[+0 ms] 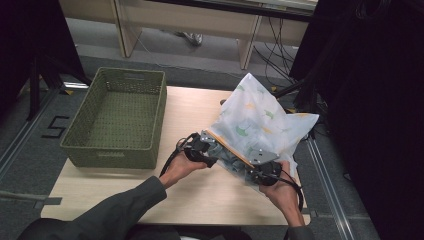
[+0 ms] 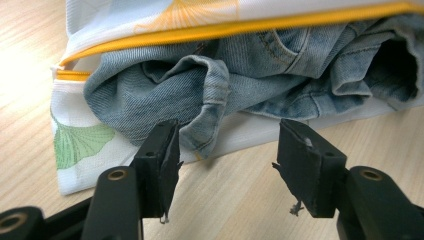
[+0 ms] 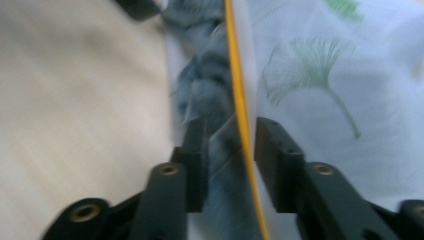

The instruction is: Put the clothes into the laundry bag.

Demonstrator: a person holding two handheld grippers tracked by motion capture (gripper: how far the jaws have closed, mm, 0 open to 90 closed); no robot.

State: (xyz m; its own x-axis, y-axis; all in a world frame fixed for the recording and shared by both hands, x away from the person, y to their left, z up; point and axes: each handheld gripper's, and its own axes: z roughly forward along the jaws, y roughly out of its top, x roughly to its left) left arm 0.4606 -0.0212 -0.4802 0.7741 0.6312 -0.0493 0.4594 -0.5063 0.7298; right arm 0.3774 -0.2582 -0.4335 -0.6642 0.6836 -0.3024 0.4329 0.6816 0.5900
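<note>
Bag: your white leaf-print bag (image 1: 260, 117) lies right of centre on the worktop (image 1: 200, 195), jeans (image 2: 235, 85) spilling from its mouth | left gripper (image 2: 225, 165): jaws apart, empty, before denim | right gripper (image 3: 230, 150): jaws apart, straddling the yellow zip edge (image 3: 239, 100)

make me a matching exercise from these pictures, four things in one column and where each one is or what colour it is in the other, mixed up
Things:
1. basket
2. jeans
3. laundry bag
4. zip edge

Descriptions:
A. yellow strip along the bag's mouth
B. white mesh with green and yellow leaf prints
C. green, on the table's left side in the high view
D. blue denim, bunched in the bag's open mouth

Pairs: 1-C, 2-D, 3-B, 4-A
</note>
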